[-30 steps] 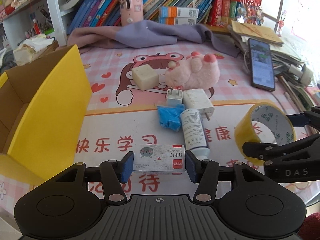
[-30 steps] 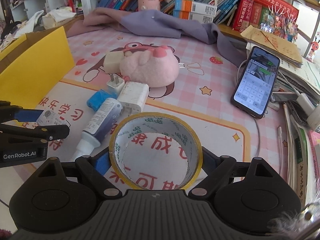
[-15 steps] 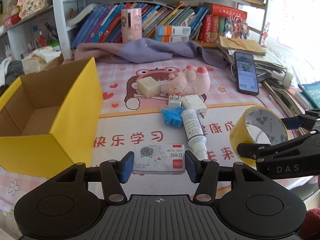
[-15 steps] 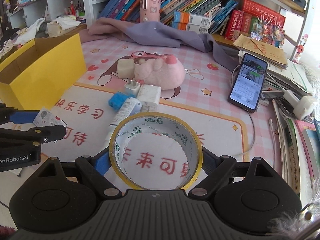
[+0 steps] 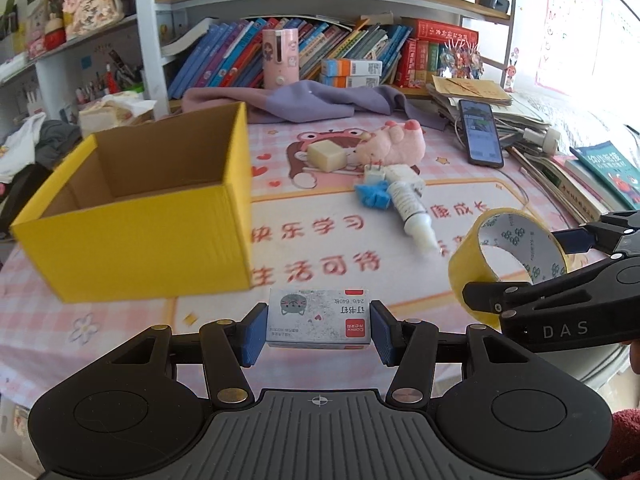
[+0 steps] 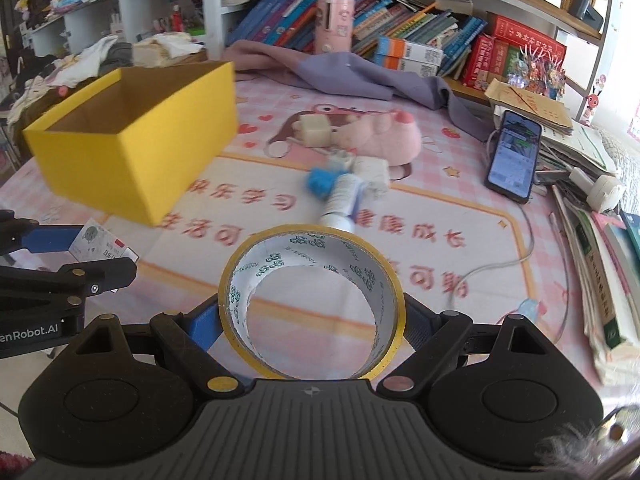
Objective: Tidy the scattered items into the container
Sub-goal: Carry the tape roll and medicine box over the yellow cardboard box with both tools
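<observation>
My left gripper (image 5: 318, 330) is shut on a small staple box (image 5: 318, 318) with a cat picture, held above the mat just in front of the yellow cardboard box (image 5: 132, 236). The roll of yellow tape (image 6: 310, 306) sits gripped between the blue pads of my right gripper (image 6: 311, 320), lifted off the table. That roll (image 5: 508, 256) also shows at the right of the left wrist view. On the mat remain a white tube (image 5: 412, 210), a blue crumpled item (image 5: 374, 196), white chargers (image 5: 402, 174), a pink plush (image 5: 394, 144) and a cream block (image 5: 326, 156).
A phone (image 6: 514, 156) with its cable lies at the right, beside stacked books and papers (image 6: 596, 280). A purple cloth (image 5: 316, 100) and a pink canister (image 5: 280, 58) stand before the bookshelf at the back. The yellow box is open-topped with nothing seen inside.
Both grippers have pulled back and left with their loads, so the yellow box has come fully into view and the loose items look farther away.
</observation>
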### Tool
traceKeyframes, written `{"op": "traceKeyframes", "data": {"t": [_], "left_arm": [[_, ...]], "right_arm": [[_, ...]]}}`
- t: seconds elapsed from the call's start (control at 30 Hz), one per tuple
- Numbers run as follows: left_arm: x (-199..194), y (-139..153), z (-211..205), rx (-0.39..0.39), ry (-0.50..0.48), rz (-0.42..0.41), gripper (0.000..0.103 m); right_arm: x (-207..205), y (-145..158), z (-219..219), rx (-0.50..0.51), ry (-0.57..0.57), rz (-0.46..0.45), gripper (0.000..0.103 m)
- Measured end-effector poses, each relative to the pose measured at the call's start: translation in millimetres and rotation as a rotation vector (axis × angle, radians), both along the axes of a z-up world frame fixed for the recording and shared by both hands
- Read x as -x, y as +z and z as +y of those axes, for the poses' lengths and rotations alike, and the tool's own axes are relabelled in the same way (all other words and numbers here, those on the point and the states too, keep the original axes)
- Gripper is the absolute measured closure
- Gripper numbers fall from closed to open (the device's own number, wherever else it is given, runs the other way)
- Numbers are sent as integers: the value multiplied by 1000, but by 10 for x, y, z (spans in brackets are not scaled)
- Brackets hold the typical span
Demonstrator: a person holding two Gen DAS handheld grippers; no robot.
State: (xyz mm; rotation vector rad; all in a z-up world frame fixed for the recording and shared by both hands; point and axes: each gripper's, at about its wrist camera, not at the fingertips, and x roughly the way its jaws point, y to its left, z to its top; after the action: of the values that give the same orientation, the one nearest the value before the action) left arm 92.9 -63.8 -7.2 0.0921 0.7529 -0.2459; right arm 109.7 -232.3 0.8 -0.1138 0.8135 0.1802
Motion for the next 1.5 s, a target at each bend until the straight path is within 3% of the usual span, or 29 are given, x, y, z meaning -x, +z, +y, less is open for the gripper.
{"op": "traceKeyframes", "data": {"t": [0.53, 1.5], "left_arm": [[534, 62, 810, -12, 34, -30, 51], [610, 67, 1526, 2, 155, -44, 51]], "right_arm": [[582, 26, 901, -31, 47, -21, 15], [476, 98, 1725, -13, 223, -38, 15]]}}
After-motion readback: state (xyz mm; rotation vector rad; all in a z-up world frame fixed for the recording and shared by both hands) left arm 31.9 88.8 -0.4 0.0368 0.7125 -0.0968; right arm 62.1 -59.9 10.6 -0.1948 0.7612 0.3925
